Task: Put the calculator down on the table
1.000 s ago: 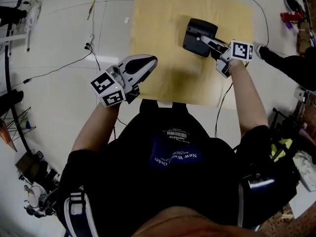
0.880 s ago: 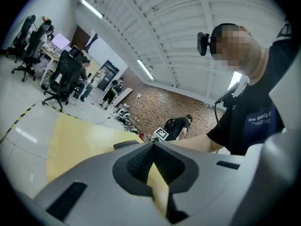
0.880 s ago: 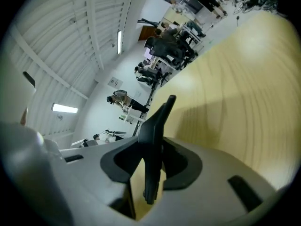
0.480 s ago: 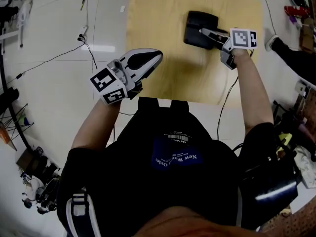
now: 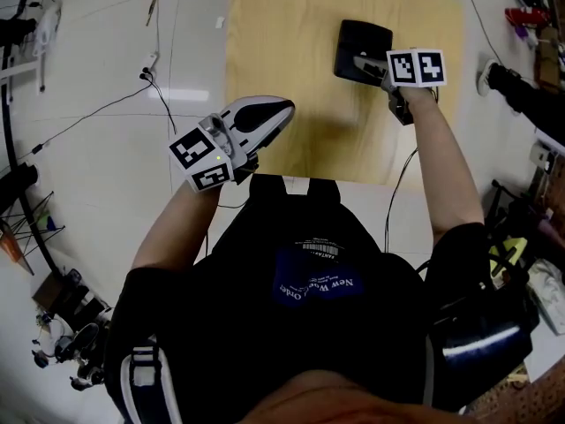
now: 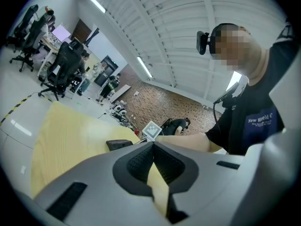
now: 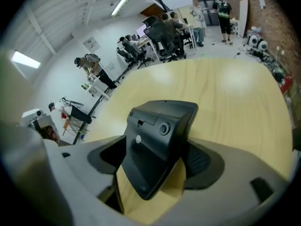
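The calculator (image 7: 157, 145) is over the far right part of the wooden table (image 5: 282, 25), a dark slab with its plain black underside, small round feet and battery cover turned toward the right gripper (image 5: 364, 63). That gripper reaches in from the near right with its jaws spread. The calculator stands tilted between them, its lower end down between the pads (image 7: 203, 160) and its top leaning away. Its right edge lies against the right pad, while some dark gap shows on the left side. From where I stand I cannot tell whether its bottom edge already rests on the wood. The wood around it is bare and pale yellow. The left gripper (image 5: 284, 107) hangs well apart from all this, at the near left of the table, its tip just over the wood and its marker cube back over the white floor (image 5: 97, 193). Its fingers are pressed together with nothing between them. From its side, the calculator shows low on the tabletop to the right, just beside the right gripper's marker cube (image 6: 151, 130). A thin cable (image 5: 106, 122) trails across the floor to the left of the table, and office chairs (image 6: 63, 67) stand farther off in the room, before a brick wall (image 6: 160, 105).
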### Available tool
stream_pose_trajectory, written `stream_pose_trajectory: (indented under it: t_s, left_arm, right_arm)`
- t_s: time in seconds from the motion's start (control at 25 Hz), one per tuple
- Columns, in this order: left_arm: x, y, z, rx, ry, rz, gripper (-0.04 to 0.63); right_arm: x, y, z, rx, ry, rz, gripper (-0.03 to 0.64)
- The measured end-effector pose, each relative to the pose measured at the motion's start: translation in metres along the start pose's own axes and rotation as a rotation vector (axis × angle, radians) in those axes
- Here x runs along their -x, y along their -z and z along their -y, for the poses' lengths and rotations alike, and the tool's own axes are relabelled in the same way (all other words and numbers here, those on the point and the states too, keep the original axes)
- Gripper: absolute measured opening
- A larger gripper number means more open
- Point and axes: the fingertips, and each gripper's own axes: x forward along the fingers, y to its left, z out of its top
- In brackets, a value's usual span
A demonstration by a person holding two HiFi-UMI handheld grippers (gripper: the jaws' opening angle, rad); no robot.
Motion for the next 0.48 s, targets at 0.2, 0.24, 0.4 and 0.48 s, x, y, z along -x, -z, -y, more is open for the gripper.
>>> stream_pose_trajectory:
  t_s: [0.2,0.24,0.4,0.48]
  left_arm:
    - [0.002,0.006,0.009,-0.017,-0.001,-0.014,0.006]
    - [0.003,0.008,0.012,-0.020,-0.002,-0.015,0.006]
    - [0.002,0.009,0.030,-0.034,-0.012,-0.002,0.006]
    - [0.003,0.005,0.039,-0.043,-0.014,0.011,0.006]
  right_arm:
    - [0.009,0.013,0.015,0.136,0.149,-0.024,0.356]
    - [0.013,0.017,0.020,0.166,0.183,-0.029,0.356]
    - [0.048,0.017,0.016,0.117,0.137,0.092,0.356]
    - [0.073,0.015,-0.004,0.058,0.017,0.205,0.356]
